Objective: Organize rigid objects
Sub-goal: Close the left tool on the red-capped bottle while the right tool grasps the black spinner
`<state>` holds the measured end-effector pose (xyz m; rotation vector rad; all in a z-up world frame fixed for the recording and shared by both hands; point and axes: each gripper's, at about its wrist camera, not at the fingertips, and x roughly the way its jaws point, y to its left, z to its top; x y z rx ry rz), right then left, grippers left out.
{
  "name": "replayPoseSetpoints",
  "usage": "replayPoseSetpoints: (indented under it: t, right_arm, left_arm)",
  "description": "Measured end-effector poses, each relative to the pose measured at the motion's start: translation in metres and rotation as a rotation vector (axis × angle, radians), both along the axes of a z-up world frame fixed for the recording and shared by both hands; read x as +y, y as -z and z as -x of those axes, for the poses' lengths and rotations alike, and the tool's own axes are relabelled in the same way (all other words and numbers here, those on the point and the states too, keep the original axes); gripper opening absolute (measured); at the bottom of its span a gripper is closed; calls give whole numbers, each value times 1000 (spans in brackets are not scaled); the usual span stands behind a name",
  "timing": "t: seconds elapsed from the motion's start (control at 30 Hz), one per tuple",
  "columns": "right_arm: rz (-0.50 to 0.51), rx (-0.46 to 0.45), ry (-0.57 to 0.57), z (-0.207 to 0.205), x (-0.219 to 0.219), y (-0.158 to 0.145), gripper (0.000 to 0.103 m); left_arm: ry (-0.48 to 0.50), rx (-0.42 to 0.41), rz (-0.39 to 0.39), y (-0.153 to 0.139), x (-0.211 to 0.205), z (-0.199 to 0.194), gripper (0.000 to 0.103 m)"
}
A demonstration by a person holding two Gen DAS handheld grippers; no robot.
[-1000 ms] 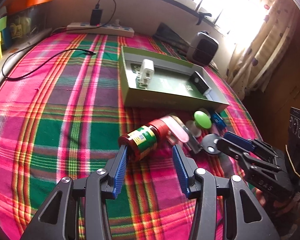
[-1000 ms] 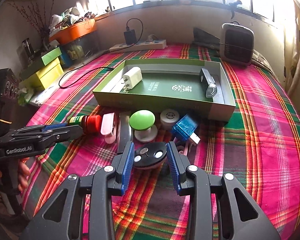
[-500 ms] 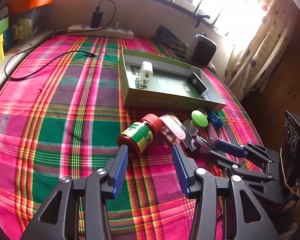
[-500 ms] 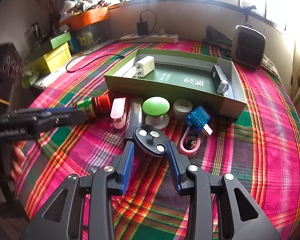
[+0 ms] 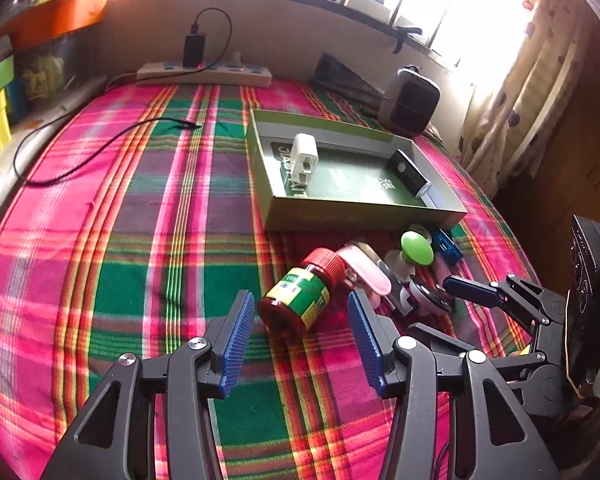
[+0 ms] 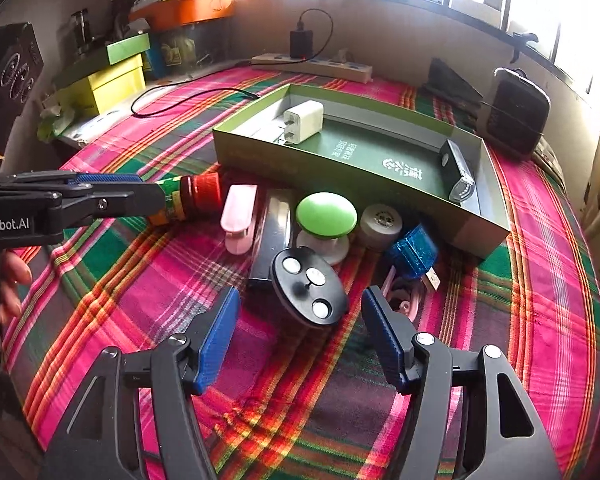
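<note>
Surface: plaid blanket [image 5: 112, 240], pink/green/red, w/ sunlit windows behind it.
Back edge: power strip [image 5: 204, 74] at 12 o'clock in left wrist view, black charger plugged in, cable trailing over the blanket.
Green tray [image 6: 268, 160]: sits past the pile of stuff, roughly 12-1 o'clock from both grippers. Inside: white charger [image 6: 303, 121] at the left end, dark slim gadget [image 6: 458, 178] at the right end.
Left gripper [image 5: 302, 330]: jaws wide, have just been opening a bit more. Red-cap bottle [image 5: 300, 296] lies on its side between the blue pads, base toward the cam, cap pointing to 1 o'clock. Pads not pressing on it, gap on both sides.
Right gripper [image 6: 300, 322]: jaws wide apart, have just been opening. Black round disc [image 6: 309, 286] w/ three silver dots sits between the tips, tilted, leaning on the stuff behind it. Not gripped, pads clear of it.
Pile btw disc and tray (right wrist view): pink clip thing [image 6: 239, 218] at 11 o'clock, black flat bar [image 6: 274, 236] next to it, green-top knob [image 6: 326, 216] at 12, small white round piece [image 6: 380, 220] beside that, blue clear USB thing [image 6: 412, 250] at 1 o'clock, pink loop [image 6: 400, 300] just under it.
Person: fingers [image 6: 10, 284] visible at 9 o'clock in right wrist view, on the left gripper's handle.
Misc: dark heater-looking box [image 6: 514, 112] at 2 o'clock behind the tray, yellow/green boxes [image 6: 108, 76] at 10 o'clock.
</note>
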<state>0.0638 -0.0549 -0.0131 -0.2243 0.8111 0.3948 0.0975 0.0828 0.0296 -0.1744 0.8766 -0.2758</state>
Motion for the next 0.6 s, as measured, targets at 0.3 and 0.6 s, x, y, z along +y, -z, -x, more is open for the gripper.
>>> replayPoseSetpoints:
  t: [0.3, 0.6]
  right_arm:
    - [5, 13, 17, -10, -2, 1, 64]
    - [2, 9, 33, -12, -8, 0, 39]
  left_arm:
    - [58, 14, -76, 3, -13, -17, 49]
    - [100, 4, -103, 1, -23, -17, 49]
